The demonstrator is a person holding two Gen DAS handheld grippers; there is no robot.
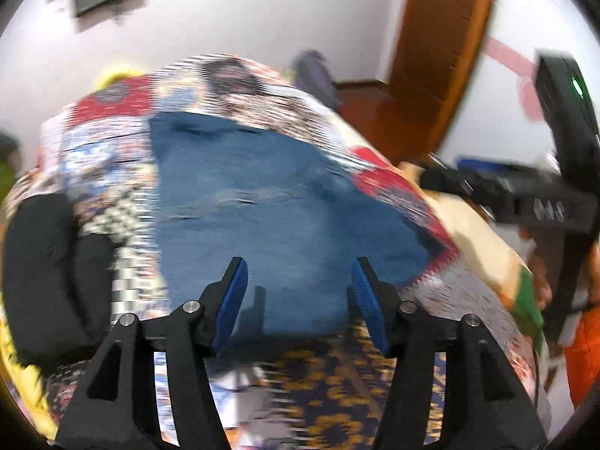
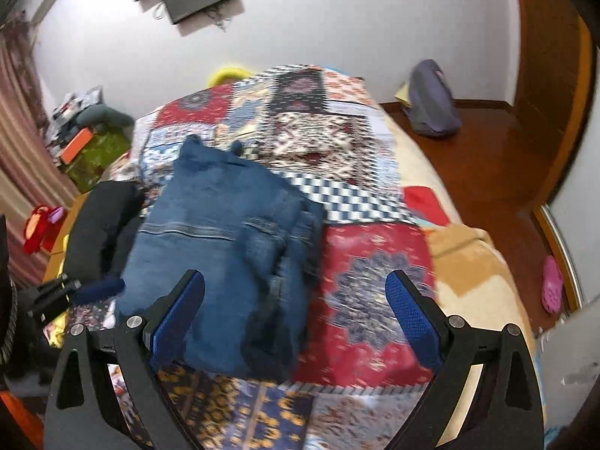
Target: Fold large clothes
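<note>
the folded blue jeans lie on the patchwork bedspread of the bed, beside a black garment. the left tool and right tool hover above them, jaws apart, gripping nothing.

The blue denim jeans lie folded into a thick rectangular bundle, flat on the patchwork bedspread, toward the bed's left edge.

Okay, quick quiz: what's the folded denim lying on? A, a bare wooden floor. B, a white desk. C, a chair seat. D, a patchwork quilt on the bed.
D: in the right wrist view the folded jeans lie flat on the patchwork quilt that covers the bed.
</note>
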